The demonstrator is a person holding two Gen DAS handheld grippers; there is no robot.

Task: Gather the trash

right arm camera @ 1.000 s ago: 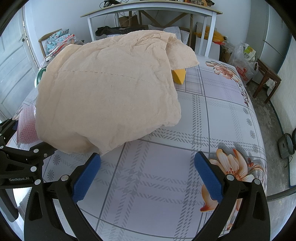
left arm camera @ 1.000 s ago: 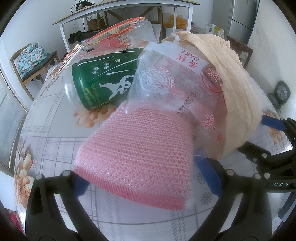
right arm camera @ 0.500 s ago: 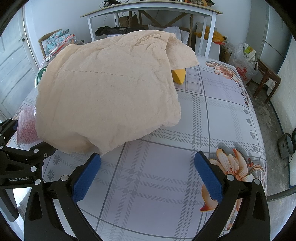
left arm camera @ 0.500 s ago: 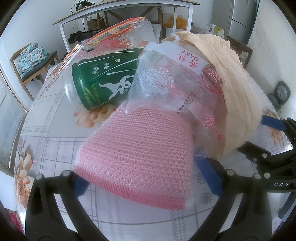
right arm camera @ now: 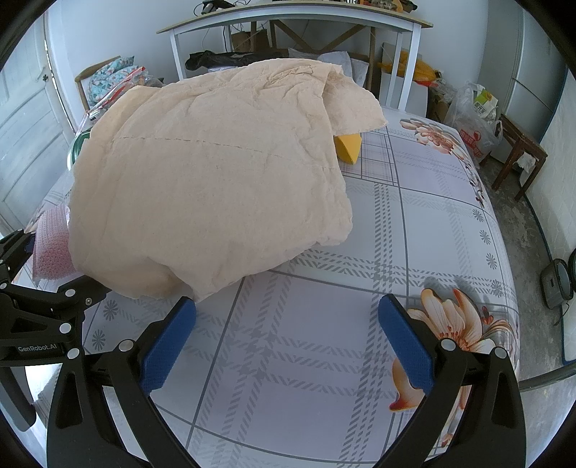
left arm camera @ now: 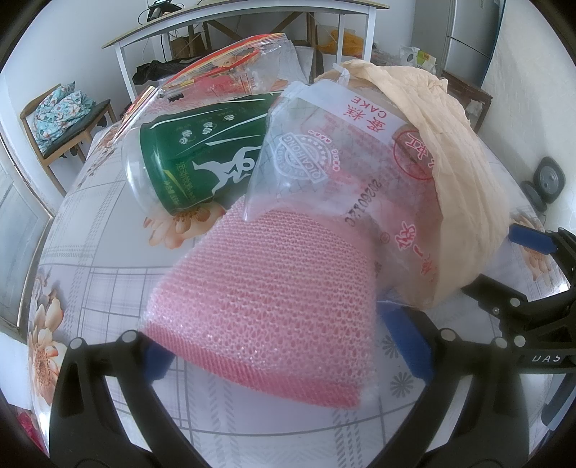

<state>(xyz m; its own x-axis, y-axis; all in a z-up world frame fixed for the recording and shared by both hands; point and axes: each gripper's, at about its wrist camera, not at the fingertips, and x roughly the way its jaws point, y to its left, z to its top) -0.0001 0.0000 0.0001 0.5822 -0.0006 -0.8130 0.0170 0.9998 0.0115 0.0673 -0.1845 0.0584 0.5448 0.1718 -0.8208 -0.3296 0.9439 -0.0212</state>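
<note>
A trash pile lies on the flowered tablecloth (right arm camera: 414, 223). In the left wrist view a pink foam net sleeve (left arm camera: 273, 298) lies between the jaws of my open left gripper (left arm camera: 288, 356). Behind it are a clear cake wrapper (left arm camera: 334, 158), a green bottle (left arm camera: 201, 162) and a red-printed clear bag (left arm camera: 223, 72). A crumpled beige paper sheet (right arm camera: 208, 180) covers the pile; it also shows in the left wrist view (left arm camera: 453, 144). My right gripper (right arm camera: 288, 342) is open and empty, just in front of the paper's near edge. A yellow object (right arm camera: 347, 147) peeks out from under the paper.
A white desk (right arm camera: 288, 21) stands behind the table. A chair with a flowered cushion (left arm camera: 61, 111) is at the left. Plastic bags (right arm camera: 475, 118) and a wooden stool (right arm camera: 518, 151) stand on the floor at the right.
</note>
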